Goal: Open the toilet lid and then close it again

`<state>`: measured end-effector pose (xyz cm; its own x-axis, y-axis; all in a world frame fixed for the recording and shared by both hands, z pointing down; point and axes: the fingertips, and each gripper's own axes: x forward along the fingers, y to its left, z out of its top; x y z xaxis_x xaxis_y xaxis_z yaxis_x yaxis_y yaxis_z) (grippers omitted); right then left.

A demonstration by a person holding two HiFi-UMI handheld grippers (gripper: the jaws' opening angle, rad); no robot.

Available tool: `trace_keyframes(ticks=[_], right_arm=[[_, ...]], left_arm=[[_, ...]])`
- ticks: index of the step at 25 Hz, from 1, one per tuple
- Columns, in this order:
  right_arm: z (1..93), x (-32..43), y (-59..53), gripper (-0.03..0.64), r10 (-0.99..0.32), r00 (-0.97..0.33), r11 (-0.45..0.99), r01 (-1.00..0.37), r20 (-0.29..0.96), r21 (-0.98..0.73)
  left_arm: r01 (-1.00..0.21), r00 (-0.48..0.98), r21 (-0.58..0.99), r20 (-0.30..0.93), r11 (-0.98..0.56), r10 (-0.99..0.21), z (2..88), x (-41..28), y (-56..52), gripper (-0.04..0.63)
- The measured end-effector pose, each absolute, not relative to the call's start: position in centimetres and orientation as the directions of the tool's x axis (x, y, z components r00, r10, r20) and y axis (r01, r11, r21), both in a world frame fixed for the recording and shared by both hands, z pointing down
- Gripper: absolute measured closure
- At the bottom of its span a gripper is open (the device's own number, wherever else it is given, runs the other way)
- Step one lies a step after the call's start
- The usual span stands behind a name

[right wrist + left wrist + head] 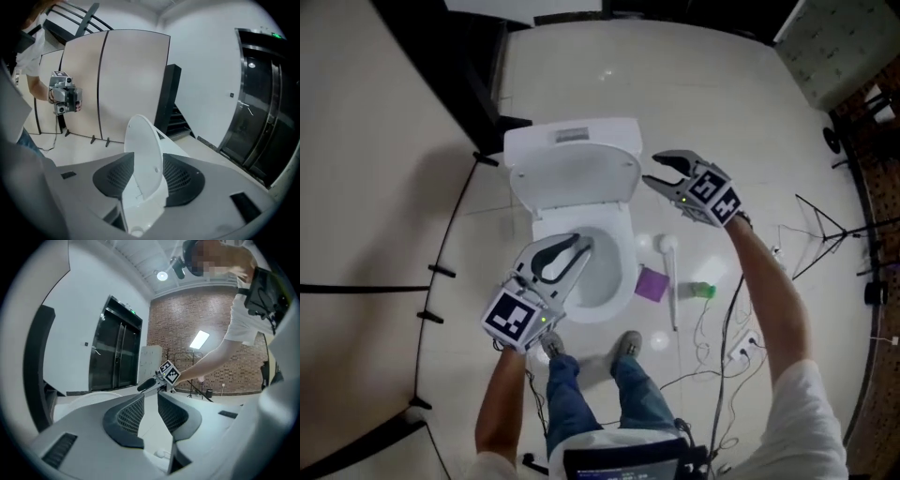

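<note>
Here the toilet lid [572, 173] stands raised, with left gripper [584, 246] and right gripper [656, 171] fingers apart, empty.

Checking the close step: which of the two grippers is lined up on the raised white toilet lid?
The right gripper: the upright white plastic toilet lid stands edge-on between its open jaws, ungripped. The left gripper hangs over the white bowl, empty.

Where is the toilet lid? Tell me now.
In the head view the lid stands raised against the tank, behind the open bowl, upper centre. The right gripper, jaws apart, is close beside its right edge.
</note>
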<state>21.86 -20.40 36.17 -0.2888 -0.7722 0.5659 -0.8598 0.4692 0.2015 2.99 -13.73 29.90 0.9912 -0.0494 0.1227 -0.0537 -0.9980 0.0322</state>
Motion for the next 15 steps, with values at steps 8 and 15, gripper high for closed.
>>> trace_keyframes(ticks=[8,15], right_arm=[[41.0,22.2,-27.2,0.431,-0.732,-0.335,0.537,-0.82,0.594,0.198],[41.6,20.7,-27.2,0.58,-0.689,-0.305,0.613,-0.73,0.657,0.304]], left_arm=[[-0.13,0.978,0.045,0.171,-0.99,-0.121,34.2,2.7,-11.6,0.511],[-0.174,0.97,0.027,0.178,-0.984,-0.167,35.2,-0.7,-12.5,0.511]])
